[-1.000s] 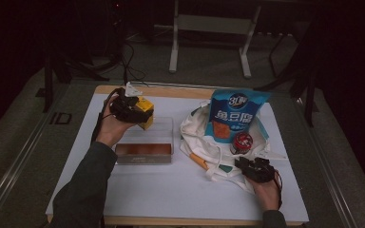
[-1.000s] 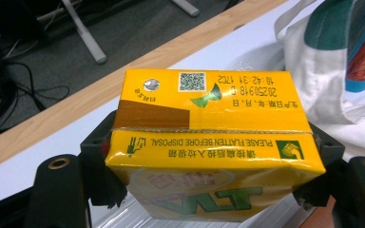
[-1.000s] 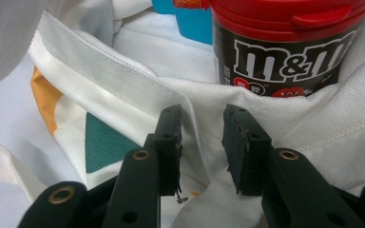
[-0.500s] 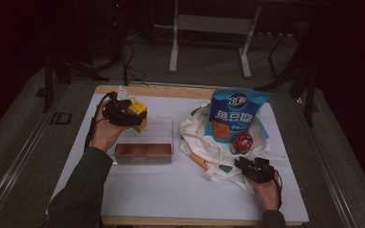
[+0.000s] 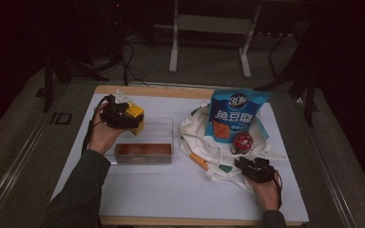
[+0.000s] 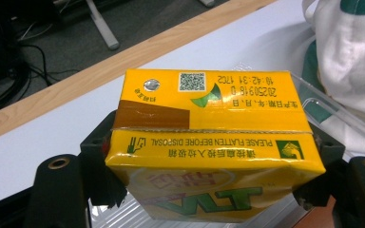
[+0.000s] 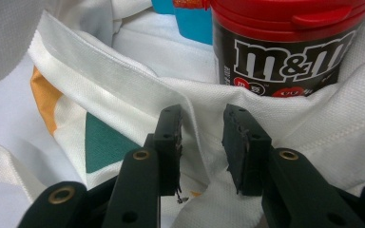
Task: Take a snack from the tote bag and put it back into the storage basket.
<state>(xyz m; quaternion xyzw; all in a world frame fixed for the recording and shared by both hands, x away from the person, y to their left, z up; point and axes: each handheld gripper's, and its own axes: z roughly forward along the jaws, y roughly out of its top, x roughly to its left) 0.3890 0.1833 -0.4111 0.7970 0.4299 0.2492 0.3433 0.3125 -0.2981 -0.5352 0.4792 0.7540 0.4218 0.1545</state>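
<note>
Carton lifted over the clear box, bag edge pinched in your right gripper.

Your left gripper (image 5: 123, 115) was clenched on the yellow drink carton (image 6: 209, 137), a waxy, sharp-cornered brick with a foil straw hole on top, held in the air just above the far left corner of the clear plastic box (image 5: 145, 142). I judged this the carrying step; the next move called for swinging the carton across to the white cloth bag (image 5: 204, 142) and lowering it into the mouth. Your right gripper (image 7: 202, 142) had its jaws narrowly parted around a fold of the bag's coarse woven cloth, gripping it lightly by the look of it, just below the glossy round M&M's tub (image 7: 285, 42) with its red lid.
</note>
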